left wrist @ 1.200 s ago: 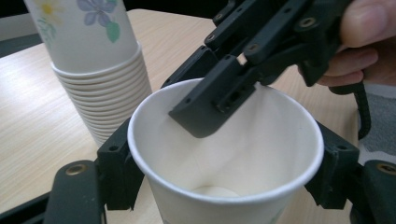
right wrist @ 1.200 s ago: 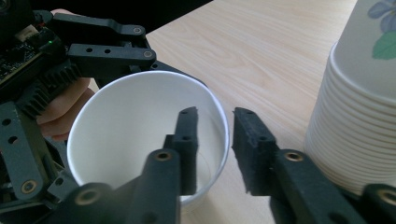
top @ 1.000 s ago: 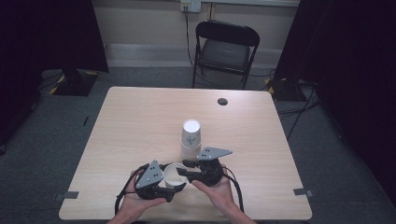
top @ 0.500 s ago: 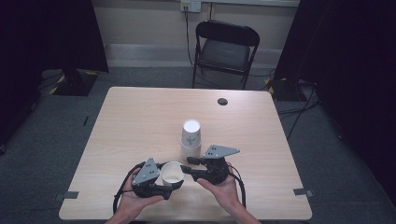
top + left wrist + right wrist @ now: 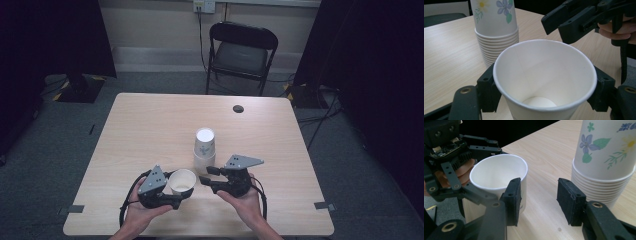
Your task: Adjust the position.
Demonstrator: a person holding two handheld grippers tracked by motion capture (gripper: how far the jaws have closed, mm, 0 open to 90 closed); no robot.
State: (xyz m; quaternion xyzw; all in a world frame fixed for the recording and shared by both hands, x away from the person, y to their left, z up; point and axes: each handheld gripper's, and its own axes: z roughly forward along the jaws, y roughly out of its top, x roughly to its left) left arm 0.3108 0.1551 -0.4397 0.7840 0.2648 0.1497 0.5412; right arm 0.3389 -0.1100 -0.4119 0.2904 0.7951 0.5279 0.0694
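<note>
Tongs status: your left tongs (image 5: pixel 184 196) grip the single white paper cup (image 5: pixel 182 181) by its wall, mouth up, 1 pad on either side; their jaws have just been closing further onto it. Your right tongs (image 5: pixel 205 181) stand open with nothing between the pads; their jaws have just been opening, and in the right gripper view 1 pad (image 5: pixel 514 199) sits just beside the cup wall, the other (image 5: pixel 572 202) well clear.

Change since 1 second ago: both tongs were bunched together at the cup; now they have parted, and the cup rides with the left pair, near the front edge of the light wooden surface (image 5: pixel 150 125).

Meaning: handover looks complete, so the cup is now separated from the upside-down stack of floral paper cups (image 5: pixel 204 149) standing just behind. Likely next: set it down with your left hand, right free for the stack.
</note>
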